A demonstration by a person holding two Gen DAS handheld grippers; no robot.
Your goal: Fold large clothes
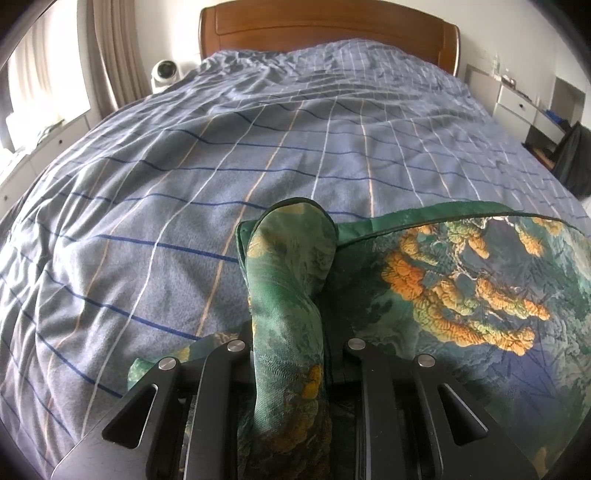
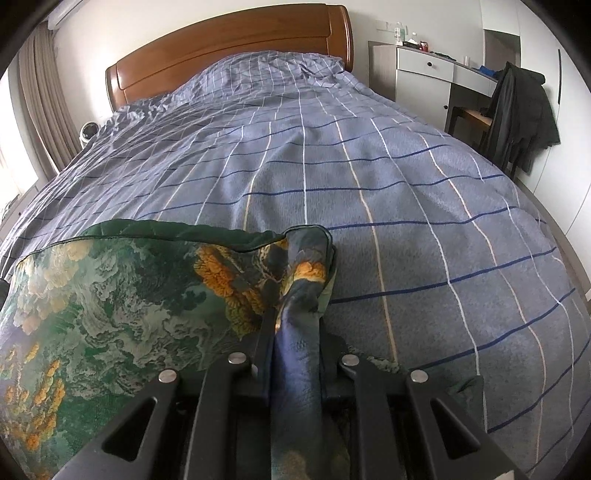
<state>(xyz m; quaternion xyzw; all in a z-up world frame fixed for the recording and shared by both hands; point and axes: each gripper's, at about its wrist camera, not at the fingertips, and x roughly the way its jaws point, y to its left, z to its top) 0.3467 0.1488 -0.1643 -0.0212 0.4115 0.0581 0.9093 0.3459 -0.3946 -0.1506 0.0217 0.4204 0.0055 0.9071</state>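
Green silky fabric printed with orange and pale cloud-like shapes, a large garment (image 1: 461, 295), lies stretched over the near end of the bed, its dark piped top edge running between the two tools. On the left, the black two-finger left gripper (image 1: 288, 295) is clamped on one bunched corner of the cloth, which rises in a rounded fold between its closed fingers. Under the garment spreads a blue-grey bedspread (image 1: 221, 166) checked with dark blue, white and tan lines, rumpled toward the brown wooden headboard (image 1: 325, 26). On the right, the black right gripper (image 2: 295, 295) pinches the other corner, a twisted blue and green gather squeezed tight between its fingers. Beyond, a dark jacket (image 2: 517, 114) hangs over a chair beside a white desk (image 2: 424, 70).
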